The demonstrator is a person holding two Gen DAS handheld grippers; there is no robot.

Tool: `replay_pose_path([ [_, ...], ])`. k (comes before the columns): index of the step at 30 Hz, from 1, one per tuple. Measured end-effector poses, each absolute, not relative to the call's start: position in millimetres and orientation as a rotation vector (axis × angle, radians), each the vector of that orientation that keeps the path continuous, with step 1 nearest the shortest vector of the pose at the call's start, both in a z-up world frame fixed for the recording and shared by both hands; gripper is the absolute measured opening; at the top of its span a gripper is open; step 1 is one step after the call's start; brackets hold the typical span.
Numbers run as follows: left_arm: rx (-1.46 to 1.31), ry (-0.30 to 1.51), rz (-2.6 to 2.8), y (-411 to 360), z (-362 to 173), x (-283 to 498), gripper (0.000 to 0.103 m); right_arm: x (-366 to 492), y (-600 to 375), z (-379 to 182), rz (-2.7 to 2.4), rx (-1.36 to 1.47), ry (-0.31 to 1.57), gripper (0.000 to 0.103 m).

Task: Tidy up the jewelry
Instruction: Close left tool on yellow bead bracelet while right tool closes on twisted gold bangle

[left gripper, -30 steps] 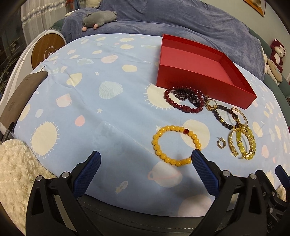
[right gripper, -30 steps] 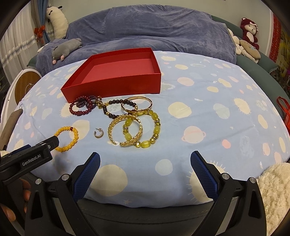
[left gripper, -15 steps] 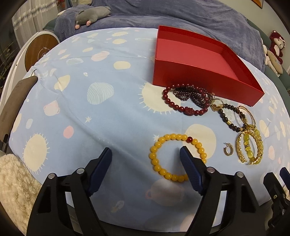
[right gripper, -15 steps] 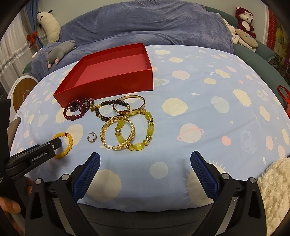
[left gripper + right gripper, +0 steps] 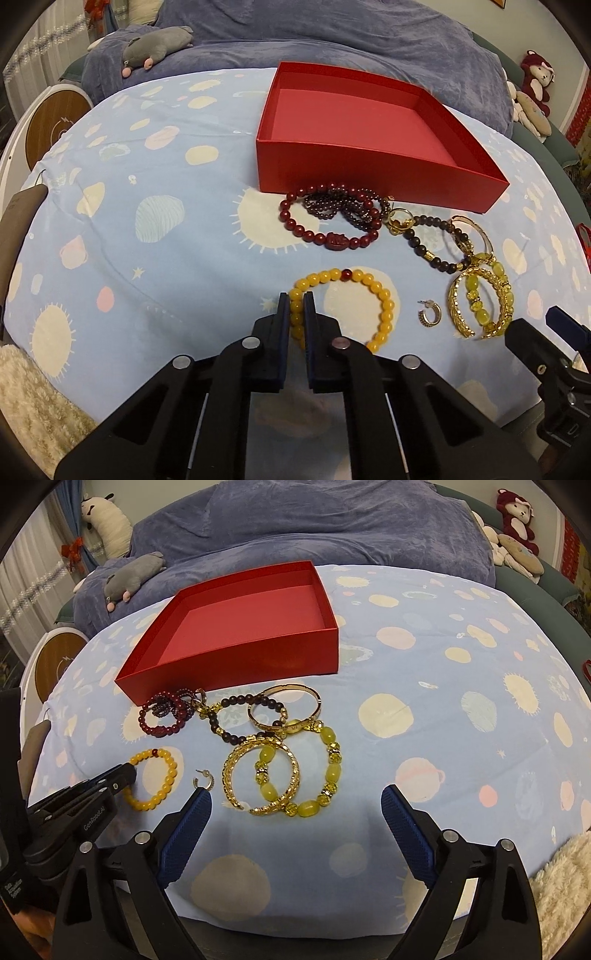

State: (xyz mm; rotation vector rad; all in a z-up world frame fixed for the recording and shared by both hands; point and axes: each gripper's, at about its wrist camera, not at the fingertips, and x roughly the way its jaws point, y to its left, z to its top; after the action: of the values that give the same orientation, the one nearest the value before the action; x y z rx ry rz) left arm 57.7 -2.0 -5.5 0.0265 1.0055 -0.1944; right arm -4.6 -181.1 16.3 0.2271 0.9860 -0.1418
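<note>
My left gripper [image 5: 295,299] is shut on the near left side of the yellow bead bracelet [image 5: 373,288], which still lies on the blue sheet; it also shows in the right wrist view [image 5: 166,771]. The empty red box [image 5: 369,110] stands behind the jewelry; it also shows in the right wrist view [image 5: 236,627]. In front of it lie dark red bead bracelets [image 5: 332,221], a dark bead bracelet [image 5: 432,240], gold bangles [image 5: 266,775] and a small hoop earring [image 5: 428,315]. My right gripper [image 5: 295,805] is open and empty, just in front of the gold bangles.
A blue sheet [image 5: 166,221] with suns and planets covers the surface. A grey plush toy [image 5: 155,44] and a purple blanket [image 5: 332,524] lie behind the box. A fluffy cream rug [image 5: 561,886] is at the near right, and a round wooden device [image 5: 51,122] at the far left.
My left gripper moved forward and closed its fingers on the yellow bead bracelet. My right gripper moved closer to the gold bangles and stays open.
</note>
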Motion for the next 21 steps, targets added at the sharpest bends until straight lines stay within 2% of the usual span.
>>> replay_pose_path([
  [15,-0.063,0.964,-0.159,24.7,11.9,63.0,0.007,24.3,-157.8,9.3,-0.096,0.184,1.011,0.088],
  [21,-0.066,0.983,-0.146,26.4,5.5,65.7,0.007,30.4,-152.7,-4.5,-0.080,0.161,1.048,0.071],
])
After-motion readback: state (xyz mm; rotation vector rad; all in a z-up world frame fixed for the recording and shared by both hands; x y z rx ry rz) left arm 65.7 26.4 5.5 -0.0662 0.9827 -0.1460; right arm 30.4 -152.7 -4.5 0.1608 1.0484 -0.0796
